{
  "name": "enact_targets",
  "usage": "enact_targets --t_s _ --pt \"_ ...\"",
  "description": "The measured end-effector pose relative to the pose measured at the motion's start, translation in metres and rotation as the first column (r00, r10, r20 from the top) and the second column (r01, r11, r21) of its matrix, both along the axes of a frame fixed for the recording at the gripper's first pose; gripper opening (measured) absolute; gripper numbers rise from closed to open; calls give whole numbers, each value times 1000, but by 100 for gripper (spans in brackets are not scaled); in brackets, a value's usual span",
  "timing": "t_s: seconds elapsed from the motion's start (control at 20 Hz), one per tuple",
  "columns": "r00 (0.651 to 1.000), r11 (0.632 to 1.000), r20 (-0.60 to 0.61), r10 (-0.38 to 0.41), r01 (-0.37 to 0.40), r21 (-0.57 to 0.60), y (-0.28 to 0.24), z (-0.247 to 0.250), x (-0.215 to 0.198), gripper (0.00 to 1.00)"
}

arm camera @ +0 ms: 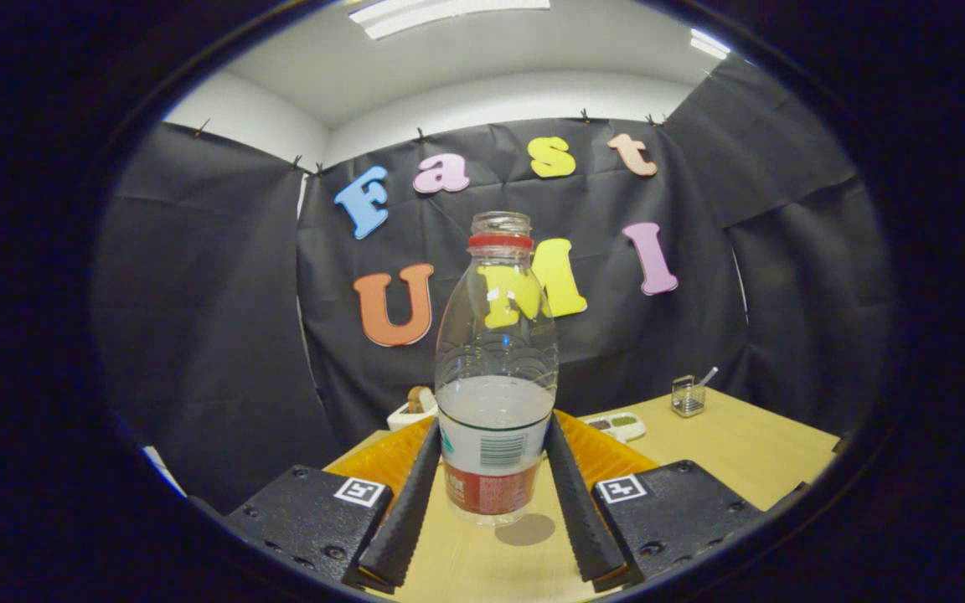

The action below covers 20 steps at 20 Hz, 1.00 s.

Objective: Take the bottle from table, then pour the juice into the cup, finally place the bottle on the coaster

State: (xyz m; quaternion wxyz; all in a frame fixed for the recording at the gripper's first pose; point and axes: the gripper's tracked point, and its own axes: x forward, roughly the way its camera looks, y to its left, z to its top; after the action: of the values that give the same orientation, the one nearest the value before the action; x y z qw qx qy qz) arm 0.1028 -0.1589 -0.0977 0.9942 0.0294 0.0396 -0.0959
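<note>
A clear plastic bottle (495, 368) with a red neck ring, no cap and a white-and-red label stands upright between my fingers. Clear liquid fills roughly its lower third. My gripper (492, 429) is shut on the bottle, one finger pressing on each side of the label. The bottle's base hangs a little above the wooden table (750, 452), with its shadow (528, 529) just below and to the right. An orange ribbed coaster (394, 461) lies on the table right behind the bottle, showing on both sides of the fingers.
Beyond the coaster, a small white dish (410, 410) holds something brown on the left. A white tray (621, 425) lies to the right. A small wire holder (688, 395) with a stick in it stands near the table's far right edge.
</note>
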Motion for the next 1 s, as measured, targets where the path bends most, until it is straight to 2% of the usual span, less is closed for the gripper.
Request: enact_targets --t_s 0.15,0.4,0.8,1.0 --pt "1000 998 -19 9 -10 -55 -2 -16 26 77" --pt "996 992 -87 -28 17 -123 -17 -62 58 77" --pt "982 989 -178 -63 38 -141 -41 -139 91 79" --pt "977 990 -208 -54 24 -142 -42 -171 102 79"
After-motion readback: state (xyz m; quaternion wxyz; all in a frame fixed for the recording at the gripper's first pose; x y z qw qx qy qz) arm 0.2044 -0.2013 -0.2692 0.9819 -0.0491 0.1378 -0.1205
